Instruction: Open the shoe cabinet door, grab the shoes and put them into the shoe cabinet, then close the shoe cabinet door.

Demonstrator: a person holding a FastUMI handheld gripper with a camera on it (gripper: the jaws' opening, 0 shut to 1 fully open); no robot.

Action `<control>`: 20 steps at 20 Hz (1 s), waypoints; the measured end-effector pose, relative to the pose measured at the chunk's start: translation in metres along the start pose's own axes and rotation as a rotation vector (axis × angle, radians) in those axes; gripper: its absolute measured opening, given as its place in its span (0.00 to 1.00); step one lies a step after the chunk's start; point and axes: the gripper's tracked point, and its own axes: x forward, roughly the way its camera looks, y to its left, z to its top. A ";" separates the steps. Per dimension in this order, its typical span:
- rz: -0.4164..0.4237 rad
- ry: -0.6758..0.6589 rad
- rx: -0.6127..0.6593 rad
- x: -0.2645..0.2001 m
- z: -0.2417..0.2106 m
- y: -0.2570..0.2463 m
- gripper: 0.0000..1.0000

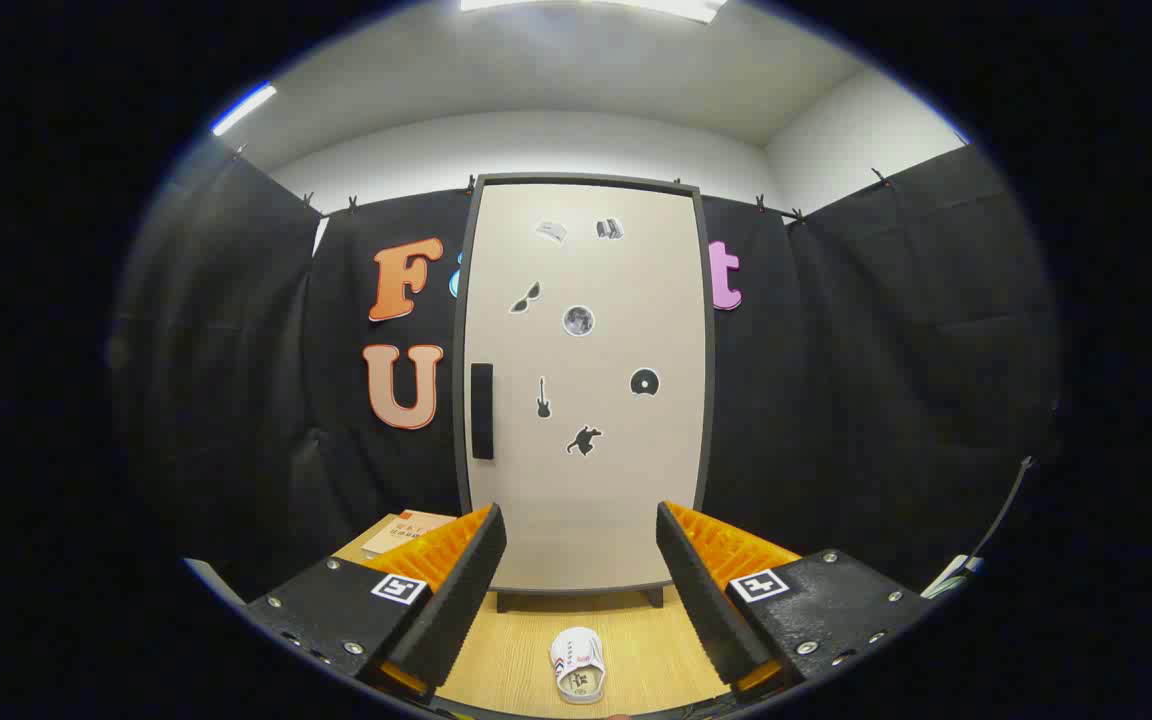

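Observation:
A tall beige shoe cabinet (pixel 586 480) with a dark frame stands straight ahead on the wooden tabletop, its door shut. A black handle (pixel 481 411) runs down the door's left edge, and several small stickers dot the door. A small white shoe (pixel 578 664) with red and blue stripes lies on the wood in front of the cabinet, low between my fingers. My gripper (pixel 581 540) is open, held back from the cabinet, with nothing between its fingers.
A book (pixel 404 532) lies on the wooden tabletop (pixel 521 650) left of the cabinet's foot, partly behind my left finger. Black cloth walls close in on both sides and behind the cabinet. A cable (pixel 996 520) hangs at the right.

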 end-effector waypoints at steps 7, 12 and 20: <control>0.001 -0.017 0.007 -0.002 0.007 -0.003 0.95; 0.021 -0.020 0.000 -0.003 0.005 0.005 0.95; 0.063 -0.012 -0.010 0.008 -0.005 0.028 0.95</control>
